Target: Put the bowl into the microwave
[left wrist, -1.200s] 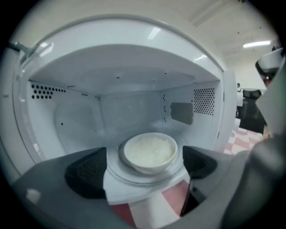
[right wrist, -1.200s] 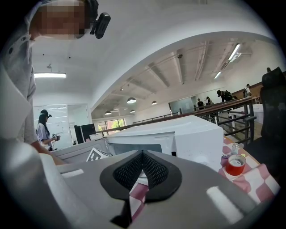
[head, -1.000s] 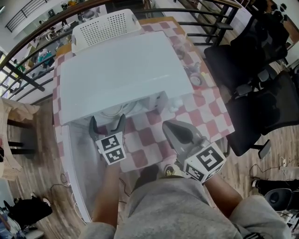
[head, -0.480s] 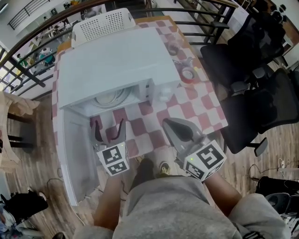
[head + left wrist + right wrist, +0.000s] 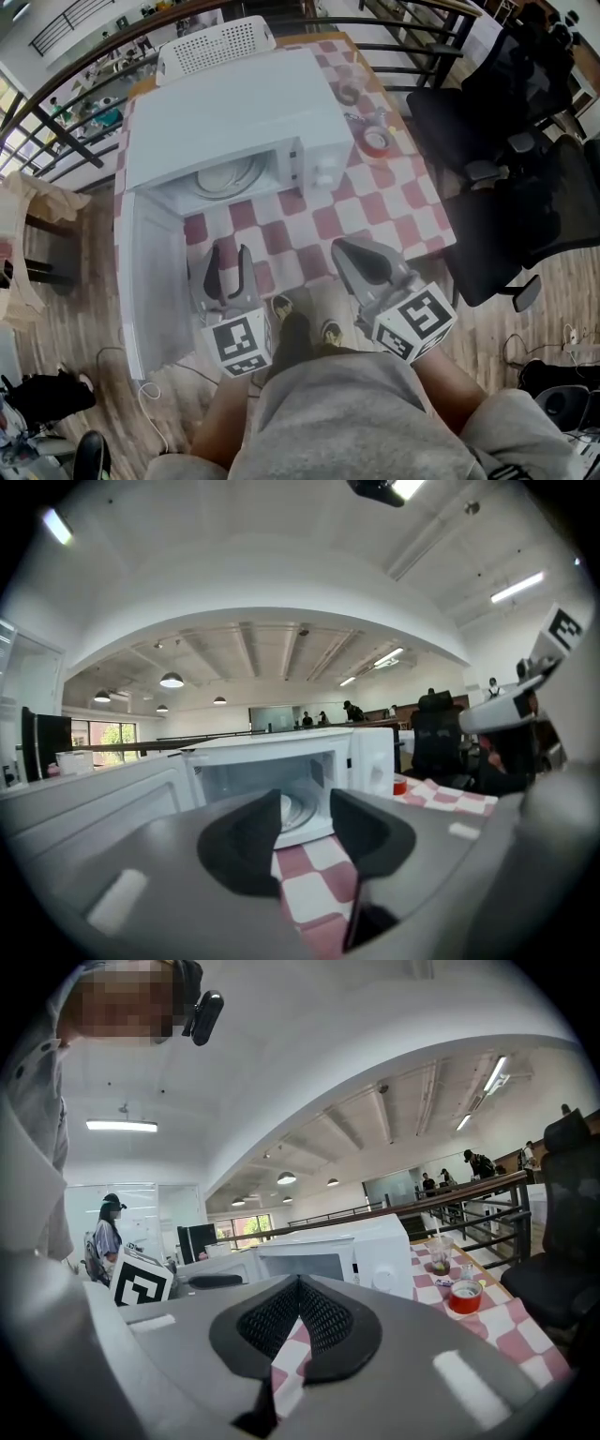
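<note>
The round white bowl [image 5: 225,178] sat inside the open white microwave [image 5: 234,108]; the empty left gripper [image 5: 229,253], jaws just closing, stood parted; the right gripper [image 5: 345,255] was closed

Bright overhead light, fisheye-warped edges

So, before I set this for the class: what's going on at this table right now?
A person holds a grey two-jaw tool in each hand in front of a white microwave on a red-and-white checked tablecloth. The microwave's door hangs open to the left, and a white round dish, apparently the bowl, sits inside. The left tool has just been closing its jaws; they are apart and hold nothing. The right tool is shut and empty. Neither touches the microwave.
</note>
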`<state>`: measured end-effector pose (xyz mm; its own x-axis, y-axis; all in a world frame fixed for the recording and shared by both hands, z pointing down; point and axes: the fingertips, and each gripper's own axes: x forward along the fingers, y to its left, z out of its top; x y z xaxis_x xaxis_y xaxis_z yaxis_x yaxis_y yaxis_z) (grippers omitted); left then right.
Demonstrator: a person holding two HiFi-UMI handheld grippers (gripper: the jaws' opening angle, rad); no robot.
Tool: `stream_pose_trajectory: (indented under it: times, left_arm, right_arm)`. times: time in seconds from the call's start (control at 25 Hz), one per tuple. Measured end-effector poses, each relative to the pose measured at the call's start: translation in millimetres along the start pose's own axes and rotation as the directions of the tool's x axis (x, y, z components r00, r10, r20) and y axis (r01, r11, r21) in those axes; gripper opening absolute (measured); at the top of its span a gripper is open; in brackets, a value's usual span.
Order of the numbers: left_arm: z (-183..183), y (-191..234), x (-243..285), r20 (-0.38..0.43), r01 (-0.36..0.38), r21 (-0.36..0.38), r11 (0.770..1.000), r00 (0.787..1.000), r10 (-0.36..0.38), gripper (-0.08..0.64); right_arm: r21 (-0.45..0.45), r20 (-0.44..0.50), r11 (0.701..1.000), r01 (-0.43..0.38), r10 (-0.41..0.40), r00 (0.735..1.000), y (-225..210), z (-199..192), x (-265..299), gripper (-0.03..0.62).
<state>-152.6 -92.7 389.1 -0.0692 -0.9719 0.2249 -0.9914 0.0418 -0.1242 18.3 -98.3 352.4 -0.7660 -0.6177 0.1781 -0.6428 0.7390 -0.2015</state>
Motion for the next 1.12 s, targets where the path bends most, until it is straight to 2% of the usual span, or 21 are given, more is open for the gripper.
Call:
stream_pose_trajectory:
  times: [0.12, 0.32, 0.56, 0.72, 1.12]
  left_arm:
    - [6, -14, -22, 0.018, 0.012, -0.016, 1.000, 1.000, -0.012, 0.096]
    - [13, -42, -50, 0.033, 0.045, -0.025, 0.999, 0.998, -0.045, 0.015]
    - [16, -68, -79, 0.027, 0.087, -0.047, 0.995, 0.996, -0.086, 0.012]
    - [14, -72, -93, 0.016, 0.078, -0.069, 0.995, 0.997, -0.077, 0.012]
    - [22, -79, -106, 0.029, 0.059, -0.057, 0.997, 0.998, -0.057, 0.012]
  right_arm:
    - [0.000, 0.005, 1.000, -0.008, 0.008, 1.000, 4, -2, -14, 0.000]
    - [-0.001, 0.009, 1.000, -0.021, 0.021, 1.000, 3, -5, -35, 0.000]
    - [0.004, 0.015, 0.999, -0.037, 0.037, 0.999, 4, -6, -56, 0.000]
    - [0.013, 0.021, 0.999, -0.048, 0.048, 0.999, 0, -5, -64, 0.000]
    - [0.015, 0.013, 0.998, -0.068, 0.068, 0.998, -2, -6, -71, 0.000]
